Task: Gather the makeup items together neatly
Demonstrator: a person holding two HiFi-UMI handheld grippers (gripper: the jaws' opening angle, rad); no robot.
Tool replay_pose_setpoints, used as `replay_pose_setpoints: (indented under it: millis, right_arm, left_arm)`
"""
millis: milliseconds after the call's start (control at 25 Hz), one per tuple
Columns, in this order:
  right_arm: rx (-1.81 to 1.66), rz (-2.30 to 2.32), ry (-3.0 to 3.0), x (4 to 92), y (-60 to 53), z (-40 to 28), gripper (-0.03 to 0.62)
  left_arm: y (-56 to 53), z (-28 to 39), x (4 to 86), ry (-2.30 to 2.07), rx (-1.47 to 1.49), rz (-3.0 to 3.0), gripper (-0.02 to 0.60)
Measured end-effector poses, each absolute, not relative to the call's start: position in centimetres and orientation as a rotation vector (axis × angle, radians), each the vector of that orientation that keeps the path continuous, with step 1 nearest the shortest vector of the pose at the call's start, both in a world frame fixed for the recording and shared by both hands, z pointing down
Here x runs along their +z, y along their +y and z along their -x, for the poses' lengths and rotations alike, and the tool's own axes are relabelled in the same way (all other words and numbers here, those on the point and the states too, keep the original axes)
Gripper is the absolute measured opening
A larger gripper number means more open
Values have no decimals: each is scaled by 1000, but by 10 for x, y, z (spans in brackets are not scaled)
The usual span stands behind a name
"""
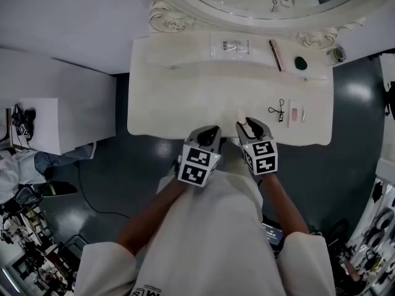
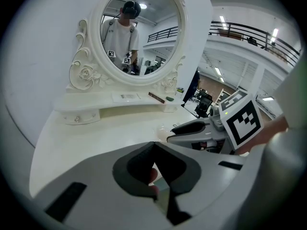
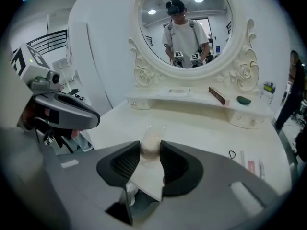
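My right gripper [image 3: 150, 150] is shut on a small clear packet [image 3: 152, 136] with something pale inside, held just above the near edge of the white vanity table [image 1: 179, 103]. In the head view the right gripper [image 1: 249, 126] holds that packet [image 1: 241, 116] near the table's front middle. The left gripper [image 1: 212, 135] hovers beside it, left of it, its jaws closed together with nothing between them [image 2: 154, 146]. An eyelash curler [image 1: 280, 111] and a pink-and-white packet [image 1: 297, 113] lie on the table to the right.
The raised back shelf [image 1: 185, 57] carries a clear packet [image 1: 231, 47], a brown stick [image 1: 275, 55] and a dark green item [image 1: 300, 62]. A small jar [image 1: 336, 55] stands at the shelf's right end. An ornate round mirror [image 1: 247, 5] rises behind. Dark floor surrounds the table.
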State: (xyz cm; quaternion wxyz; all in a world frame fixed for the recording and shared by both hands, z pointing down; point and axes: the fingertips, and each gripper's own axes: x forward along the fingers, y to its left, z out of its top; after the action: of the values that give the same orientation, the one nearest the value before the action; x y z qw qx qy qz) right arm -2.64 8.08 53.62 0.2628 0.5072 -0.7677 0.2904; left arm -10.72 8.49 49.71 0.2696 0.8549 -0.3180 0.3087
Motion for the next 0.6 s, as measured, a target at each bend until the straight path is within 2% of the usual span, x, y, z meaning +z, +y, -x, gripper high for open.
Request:
replay_pose_setpoints:
  millis: [600]
  right_arm:
    - [818,-1443,-2055,541,83,-12,130]
  left_arm:
    - [94,82,506,-830,878,-2299,2]
